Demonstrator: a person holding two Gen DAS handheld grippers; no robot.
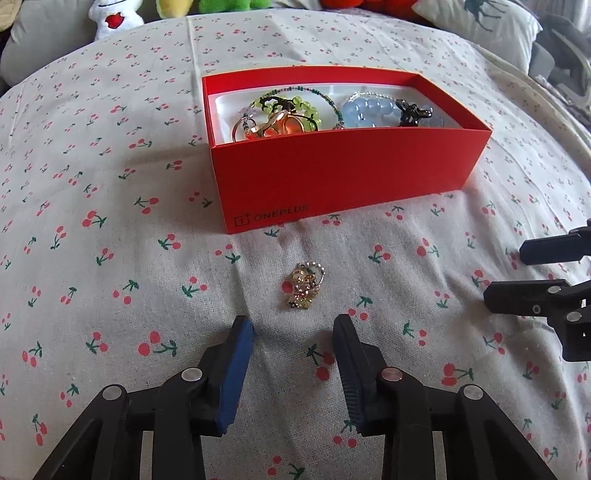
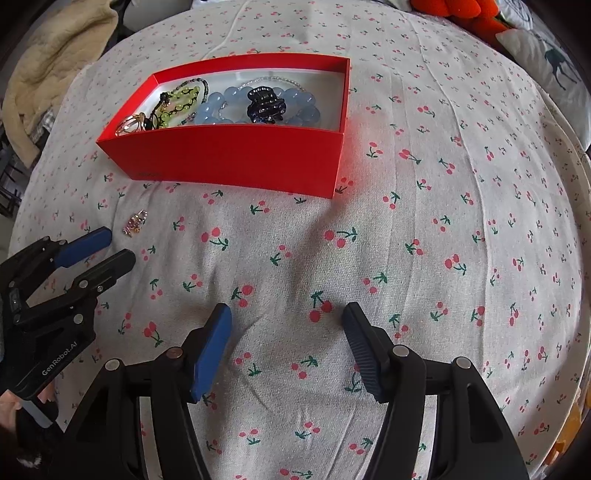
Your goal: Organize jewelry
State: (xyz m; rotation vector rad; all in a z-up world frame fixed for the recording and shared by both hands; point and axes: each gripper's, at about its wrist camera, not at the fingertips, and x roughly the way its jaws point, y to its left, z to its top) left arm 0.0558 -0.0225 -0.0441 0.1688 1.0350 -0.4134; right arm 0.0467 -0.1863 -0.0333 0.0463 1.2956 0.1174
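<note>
A small gold jewelled piece (image 1: pixel 304 290) (image 2: pixel 135 223) lies on the cherry-print sheet in front of a red box (image 1: pixel 351 177) (image 2: pixel 240 155). My left gripper (image 1: pixel 293 325) (image 2: pixel 118 245) is open, its blue pads just short of the piece, which is not between them. Inside the box are a green bead bracelet (image 1: pixel 295 107) (image 2: pixel 184 99), a blue bead bracelet (image 1: pixel 365 112) (image 2: pixel 221 107), a dark hair claw (image 1: pixel 410 112) (image 2: pixel 266 105) and gold rings (image 1: pixel 266 125) (image 2: pixel 131 123). My right gripper (image 2: pixel 287 310) (image 1: pixel 508 273) hangs open over bare sheet, to the right of the piece.
Plush toys (image 1: pixel 114 18) and a white pillow (image 1: pixel 480 22) line the far edge of the bed. A beige blanket (image 2: pixel 55 66) lies off the left side, an orange plush (image 2: pixel 454 11) at the back right. Wide stretches of sheet (image 2: pixel 443 221) surround the box.
</note>
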